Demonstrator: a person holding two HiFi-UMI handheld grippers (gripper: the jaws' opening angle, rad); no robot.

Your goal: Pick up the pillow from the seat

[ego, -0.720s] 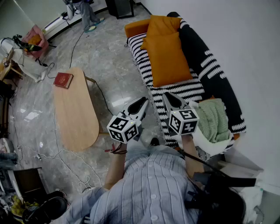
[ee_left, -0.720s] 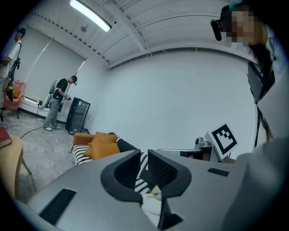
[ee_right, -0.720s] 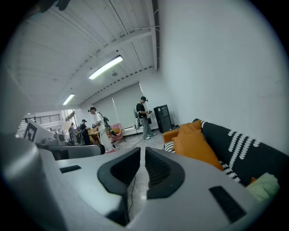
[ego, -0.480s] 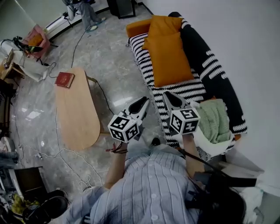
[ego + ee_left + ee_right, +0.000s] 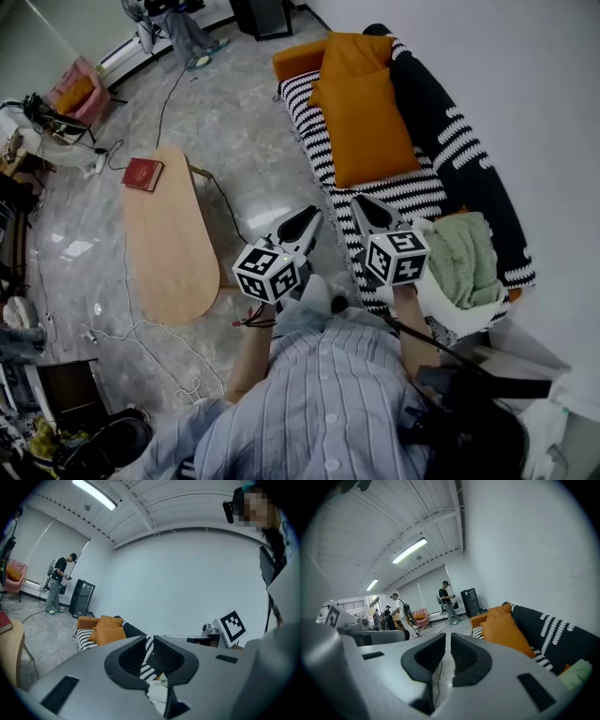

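Wooden table (image 5: 169, 248) with a red book (image 5: 142, 174) sits left of the striped sofa (image 5: 412, 192). A green blanket (image 5: 464, 258) is on the sofa's near end. I've got the left gripper (image 5: 307, 217) and right gripper (image 5: 364, 204) near me, both closed and empty. The orange pillow (image 5: 370, 122) merges at its far end with another orange cushion (image 5: 352, 52), so I can't separate them. The pillow lies mid-seat with its long axis near-to-far.

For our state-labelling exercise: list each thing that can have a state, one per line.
Orange pillow: lying on the sofa seat, untouched.
Green blanket: crumpled on the sofa.
Red book: closed, on the table.
Left gripper: jaws together, empty.
Right gripper: jaws together, empty.
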